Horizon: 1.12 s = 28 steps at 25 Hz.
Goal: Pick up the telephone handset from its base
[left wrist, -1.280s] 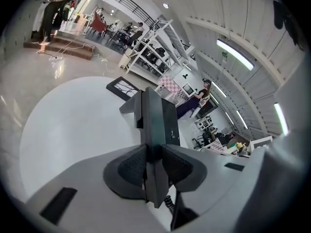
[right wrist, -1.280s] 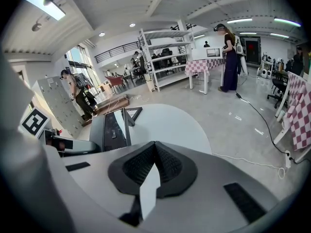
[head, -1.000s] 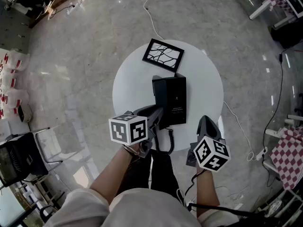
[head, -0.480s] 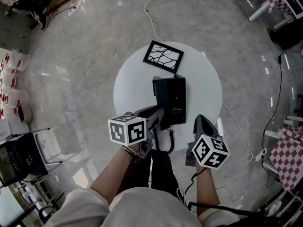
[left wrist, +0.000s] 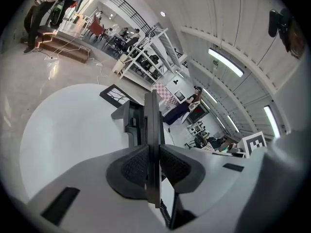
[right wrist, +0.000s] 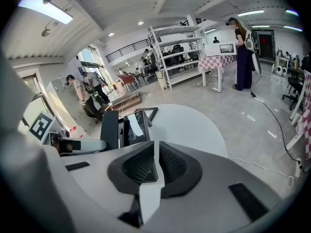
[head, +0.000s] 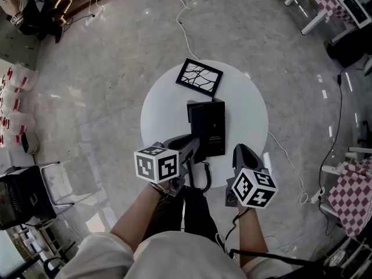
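Jaws of the left gripper [left wrist: 153,165] clamp the handset [left wrist: 152,118]; right gripper [right wrist: 156,160] jaws are closed, empty.

Left of the left gripper [head: 193,145] the white table [head: 160,115] lies bare out to its rim, an open lane. Close on its right stands the black telephone base [head: 212,127]. The handset [left wrist: 152,125] clamped between its jaws fills that gap (no room for anything else). Ahead of the tool, just beyond the base, a picture frame [head: 199,77] takes up the far edge. The coiled cord [head: 204,176] hangs just behind its tip. Ahead and to the right of the closed right gripper [head: 240,150] the table is bare; the base stands on its left.
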Each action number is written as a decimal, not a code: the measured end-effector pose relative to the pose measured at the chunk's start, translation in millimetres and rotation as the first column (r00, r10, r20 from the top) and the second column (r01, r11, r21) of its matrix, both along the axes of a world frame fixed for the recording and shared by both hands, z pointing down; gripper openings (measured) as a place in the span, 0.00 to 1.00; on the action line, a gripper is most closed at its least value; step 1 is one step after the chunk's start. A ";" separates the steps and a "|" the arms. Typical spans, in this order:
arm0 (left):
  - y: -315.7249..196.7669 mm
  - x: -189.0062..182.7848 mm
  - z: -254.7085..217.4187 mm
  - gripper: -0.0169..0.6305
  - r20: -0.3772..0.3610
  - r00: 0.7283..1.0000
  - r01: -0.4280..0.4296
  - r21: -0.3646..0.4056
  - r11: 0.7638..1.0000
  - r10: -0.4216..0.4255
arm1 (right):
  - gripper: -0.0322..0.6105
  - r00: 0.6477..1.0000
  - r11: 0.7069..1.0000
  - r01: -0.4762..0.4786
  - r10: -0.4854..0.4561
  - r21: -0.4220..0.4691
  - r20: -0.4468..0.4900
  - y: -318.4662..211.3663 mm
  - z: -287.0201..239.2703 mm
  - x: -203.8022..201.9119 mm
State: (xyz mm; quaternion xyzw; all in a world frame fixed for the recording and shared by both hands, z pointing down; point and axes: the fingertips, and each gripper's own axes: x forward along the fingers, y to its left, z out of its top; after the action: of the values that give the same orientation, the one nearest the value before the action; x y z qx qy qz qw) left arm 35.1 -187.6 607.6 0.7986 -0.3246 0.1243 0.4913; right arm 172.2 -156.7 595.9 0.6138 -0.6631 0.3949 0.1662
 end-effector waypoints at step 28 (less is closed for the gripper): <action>8.7 0.3 -15.8 0.15 0.027 0.999 -0.039 0.185 0.982 0.035 | 0.36 0.989 0.989 0.138 -0.141 0.054 0.043 -8.9 -32.8 -39.0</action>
State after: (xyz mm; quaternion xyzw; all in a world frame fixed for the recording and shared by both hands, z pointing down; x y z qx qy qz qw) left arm 35.4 -179.0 591.8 0.8452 -0.3257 0.1120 0.4086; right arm 133.2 -165.5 563.1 0.5605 -0.7179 0.3797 0.1621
